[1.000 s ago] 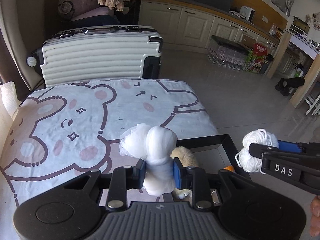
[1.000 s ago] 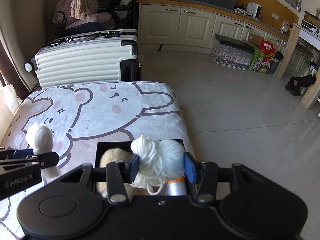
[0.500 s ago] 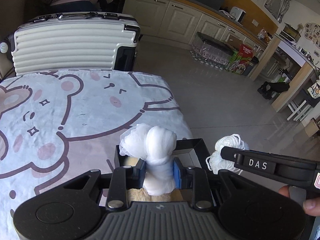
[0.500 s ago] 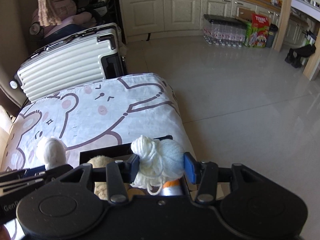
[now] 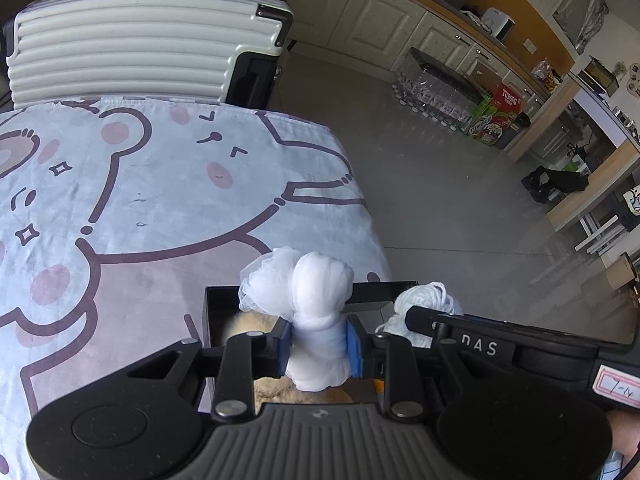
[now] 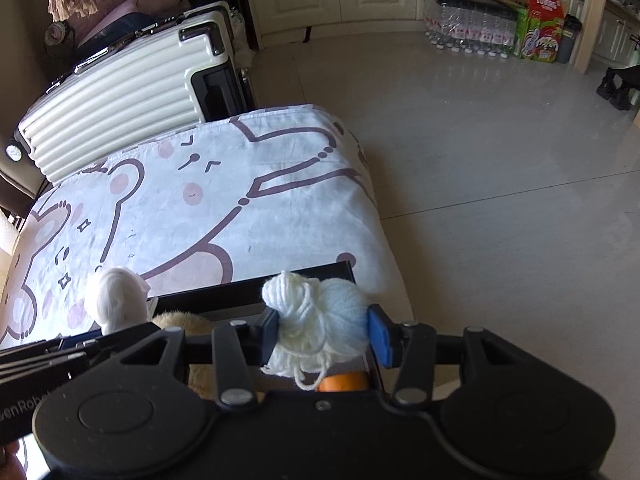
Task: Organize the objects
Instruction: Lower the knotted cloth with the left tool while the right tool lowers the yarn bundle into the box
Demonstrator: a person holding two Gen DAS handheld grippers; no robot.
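My left gripper (image 5: 319,340) clamps the white gauze bundle (image 5: 316,312), my right gripper (image 6: 323,332) the pale yarn ball (image 6: 320,320), above the black box (image 6: 240,292) at the bedspread's (image 5: 160,200) right edge. Loose yarn tail may snag the rim.

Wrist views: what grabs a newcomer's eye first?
Two white bundles up front: the left tongs are shut on a knotted white mesh cloth, and the right tongs are shut on a ball of white yarn. Both hang over a black box at the near edge of the bear-print sheet, with something tan and fluffy inside. A ribbed white suitcase stands beyond the sheet.
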